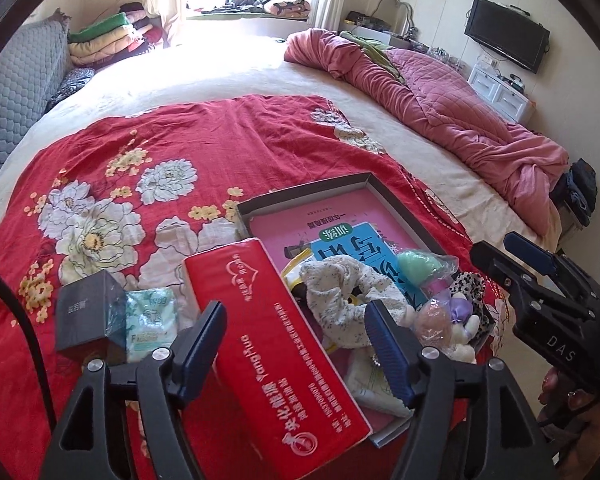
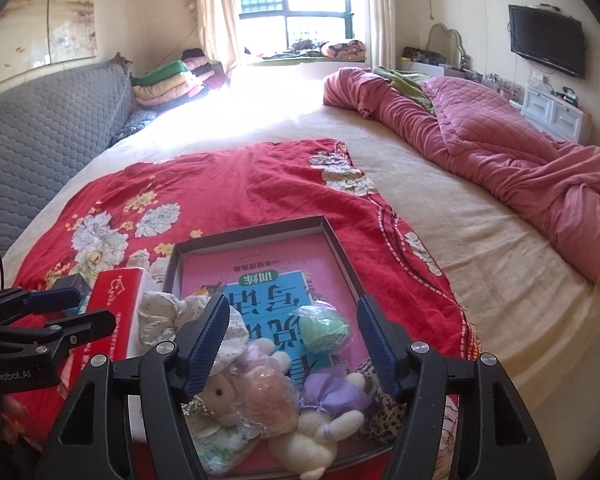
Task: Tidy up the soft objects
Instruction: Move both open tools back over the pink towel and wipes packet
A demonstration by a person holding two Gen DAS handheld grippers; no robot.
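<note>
On the red floral blanket [image 2: 228, 184] sits a shallow gray tray [image 2: 256, 230], and most of the soft things already lie inside it. At its near end, over the pink and blue books [image 2: 268, 280], are a speckled white scrunchie [image 1: 340, 292], a mint sponge in clear wrap [image 2: 324, 330], a peach sponge in wrap [image 2: 266, 394], a cream plush toy in a purple dress [image 2: 332, 412] and a leopard-print cloth [image 2: 384, 408] against the tray's near right wall.

Just left of the tray, outside it, lie a red tissue pack [image 1: 284, 360] whose edge leans on the tray's left rim, a small mint tissue packet [image 1: 150, 324] and a dark box [image 1: 90, 312].

Both tools hold nothing. The left gripper [image 1: 296, 348] has its jaws apart above the tissue pack, not pressing it. The right gripper [image 2: 292, 344] stands spread over the toys in the tray without touching them.

By my reading the sorting is well along: 5 soft pieces are in, and the 2 tissue items left of the tray look like what remains.
</note>
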